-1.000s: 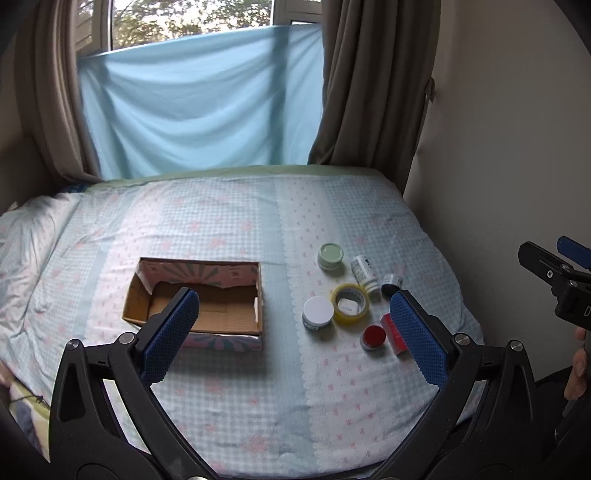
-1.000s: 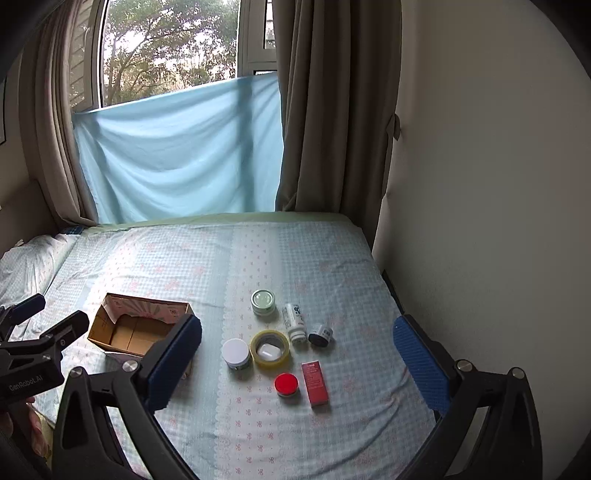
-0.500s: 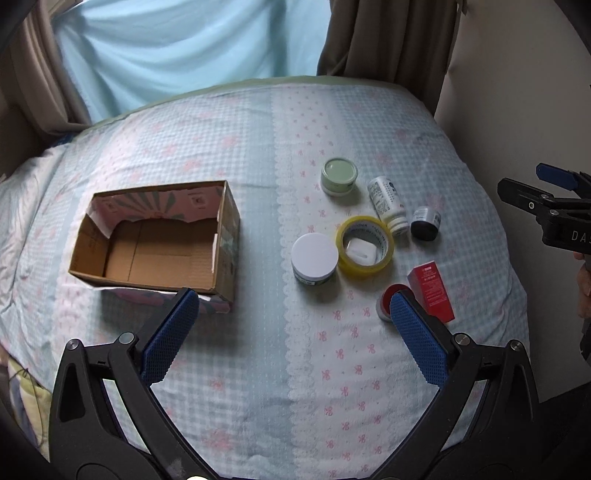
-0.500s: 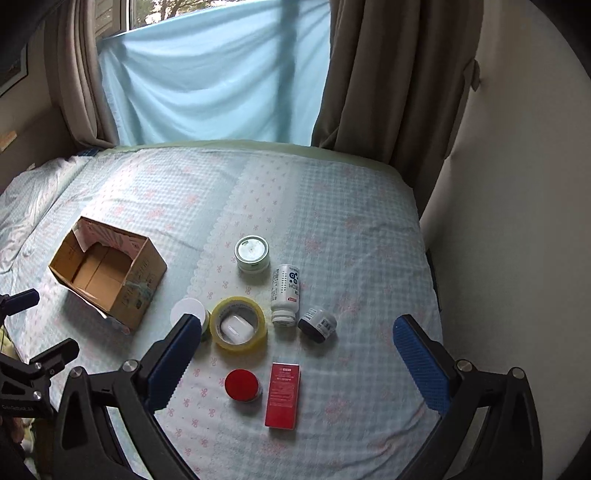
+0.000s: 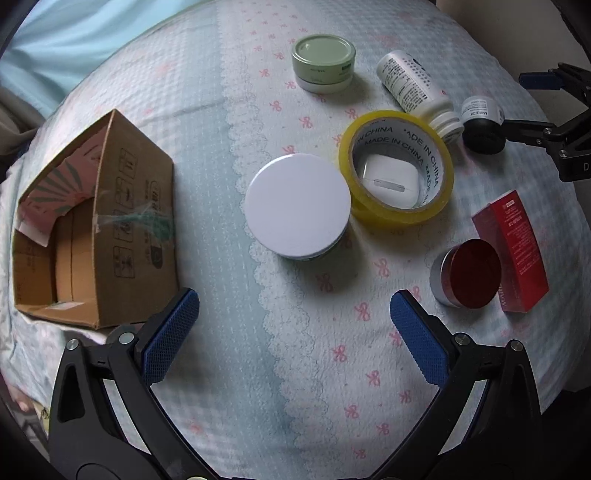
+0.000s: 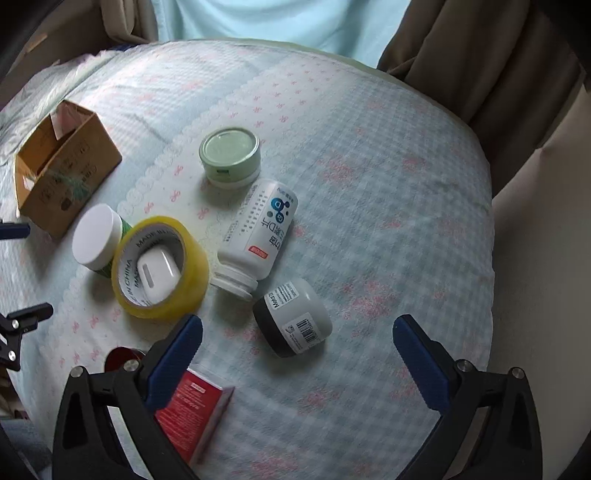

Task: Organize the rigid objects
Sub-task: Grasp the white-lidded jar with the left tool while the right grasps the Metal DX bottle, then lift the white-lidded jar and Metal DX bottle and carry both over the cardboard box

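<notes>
An open cardboard box [image 5: 96,229] [image 6: 62,162] lies on the bed at the left. Right of it are a white-lidded jar [image 5: 297,205] [image 6: 96,236], a yellow tape roll [image 5: 397,166] [image 6: 160,267] with a white earbud case [image 5: 391,177] inside, a green-lidded tin [image 5: 323,61] [image 6: 229,153], a white bottle on its side [image 5: 417,90] [image 6: 258,236], a small black-capped jar [image 5: 482,125] [image 6: 293,317], a red-lidded tin [image 5: 467,273] and a red carton [image 5: 511,251] [image 6: 188,410]. My left gripper [image 5: 293,321] is open and empty, just short of the white-lidded jar. My right gripper [image 6: 297,341] is open and empty, around the black-capped jar.
The bed has a pale blue checked cover with pink bows [image 5: 295,369]. Brown curtains [image 6: 480,55] and a beige wall [image 6: 546,221] stand along its right side. A light blue cloth [image 6: 277,18] hangs at the far end.
Both grippers have moved down and forward toward the objects, which now look much larger. The right gripper has closed in on the black-capped jar; the left on the white-lidded jar. Both stay open.
</notes>
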Demonstrator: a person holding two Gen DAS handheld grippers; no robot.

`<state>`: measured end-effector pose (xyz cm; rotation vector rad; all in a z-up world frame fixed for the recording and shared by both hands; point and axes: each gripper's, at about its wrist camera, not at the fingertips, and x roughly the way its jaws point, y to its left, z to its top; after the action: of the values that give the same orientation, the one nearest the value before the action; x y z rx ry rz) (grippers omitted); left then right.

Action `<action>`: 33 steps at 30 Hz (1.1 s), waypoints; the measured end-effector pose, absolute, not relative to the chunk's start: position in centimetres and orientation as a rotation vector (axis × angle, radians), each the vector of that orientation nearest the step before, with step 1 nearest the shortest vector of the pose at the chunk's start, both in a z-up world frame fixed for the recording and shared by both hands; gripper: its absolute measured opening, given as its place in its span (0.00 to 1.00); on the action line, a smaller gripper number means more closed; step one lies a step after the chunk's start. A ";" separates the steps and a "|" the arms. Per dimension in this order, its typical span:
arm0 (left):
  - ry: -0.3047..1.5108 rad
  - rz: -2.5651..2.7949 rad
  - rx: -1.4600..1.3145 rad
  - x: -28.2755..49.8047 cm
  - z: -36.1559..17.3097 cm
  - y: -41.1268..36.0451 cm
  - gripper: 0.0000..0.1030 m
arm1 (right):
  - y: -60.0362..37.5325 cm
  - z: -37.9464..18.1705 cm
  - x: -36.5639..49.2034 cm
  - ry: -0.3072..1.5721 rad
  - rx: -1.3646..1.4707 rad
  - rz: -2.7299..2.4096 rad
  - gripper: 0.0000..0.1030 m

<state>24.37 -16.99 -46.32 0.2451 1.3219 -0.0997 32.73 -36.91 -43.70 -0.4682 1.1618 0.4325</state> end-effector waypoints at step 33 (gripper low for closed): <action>1.209 -0.264 0.212 30.1 -48.5 -15.9 0.66 | -35.8 -46.9 33.9 1.231 -0.523 0.480 0.48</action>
<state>30.08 -15.93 -48.51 0.2116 1.2085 -0.2642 33.90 -35.75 -46.89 -0.5230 1.2308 0.4804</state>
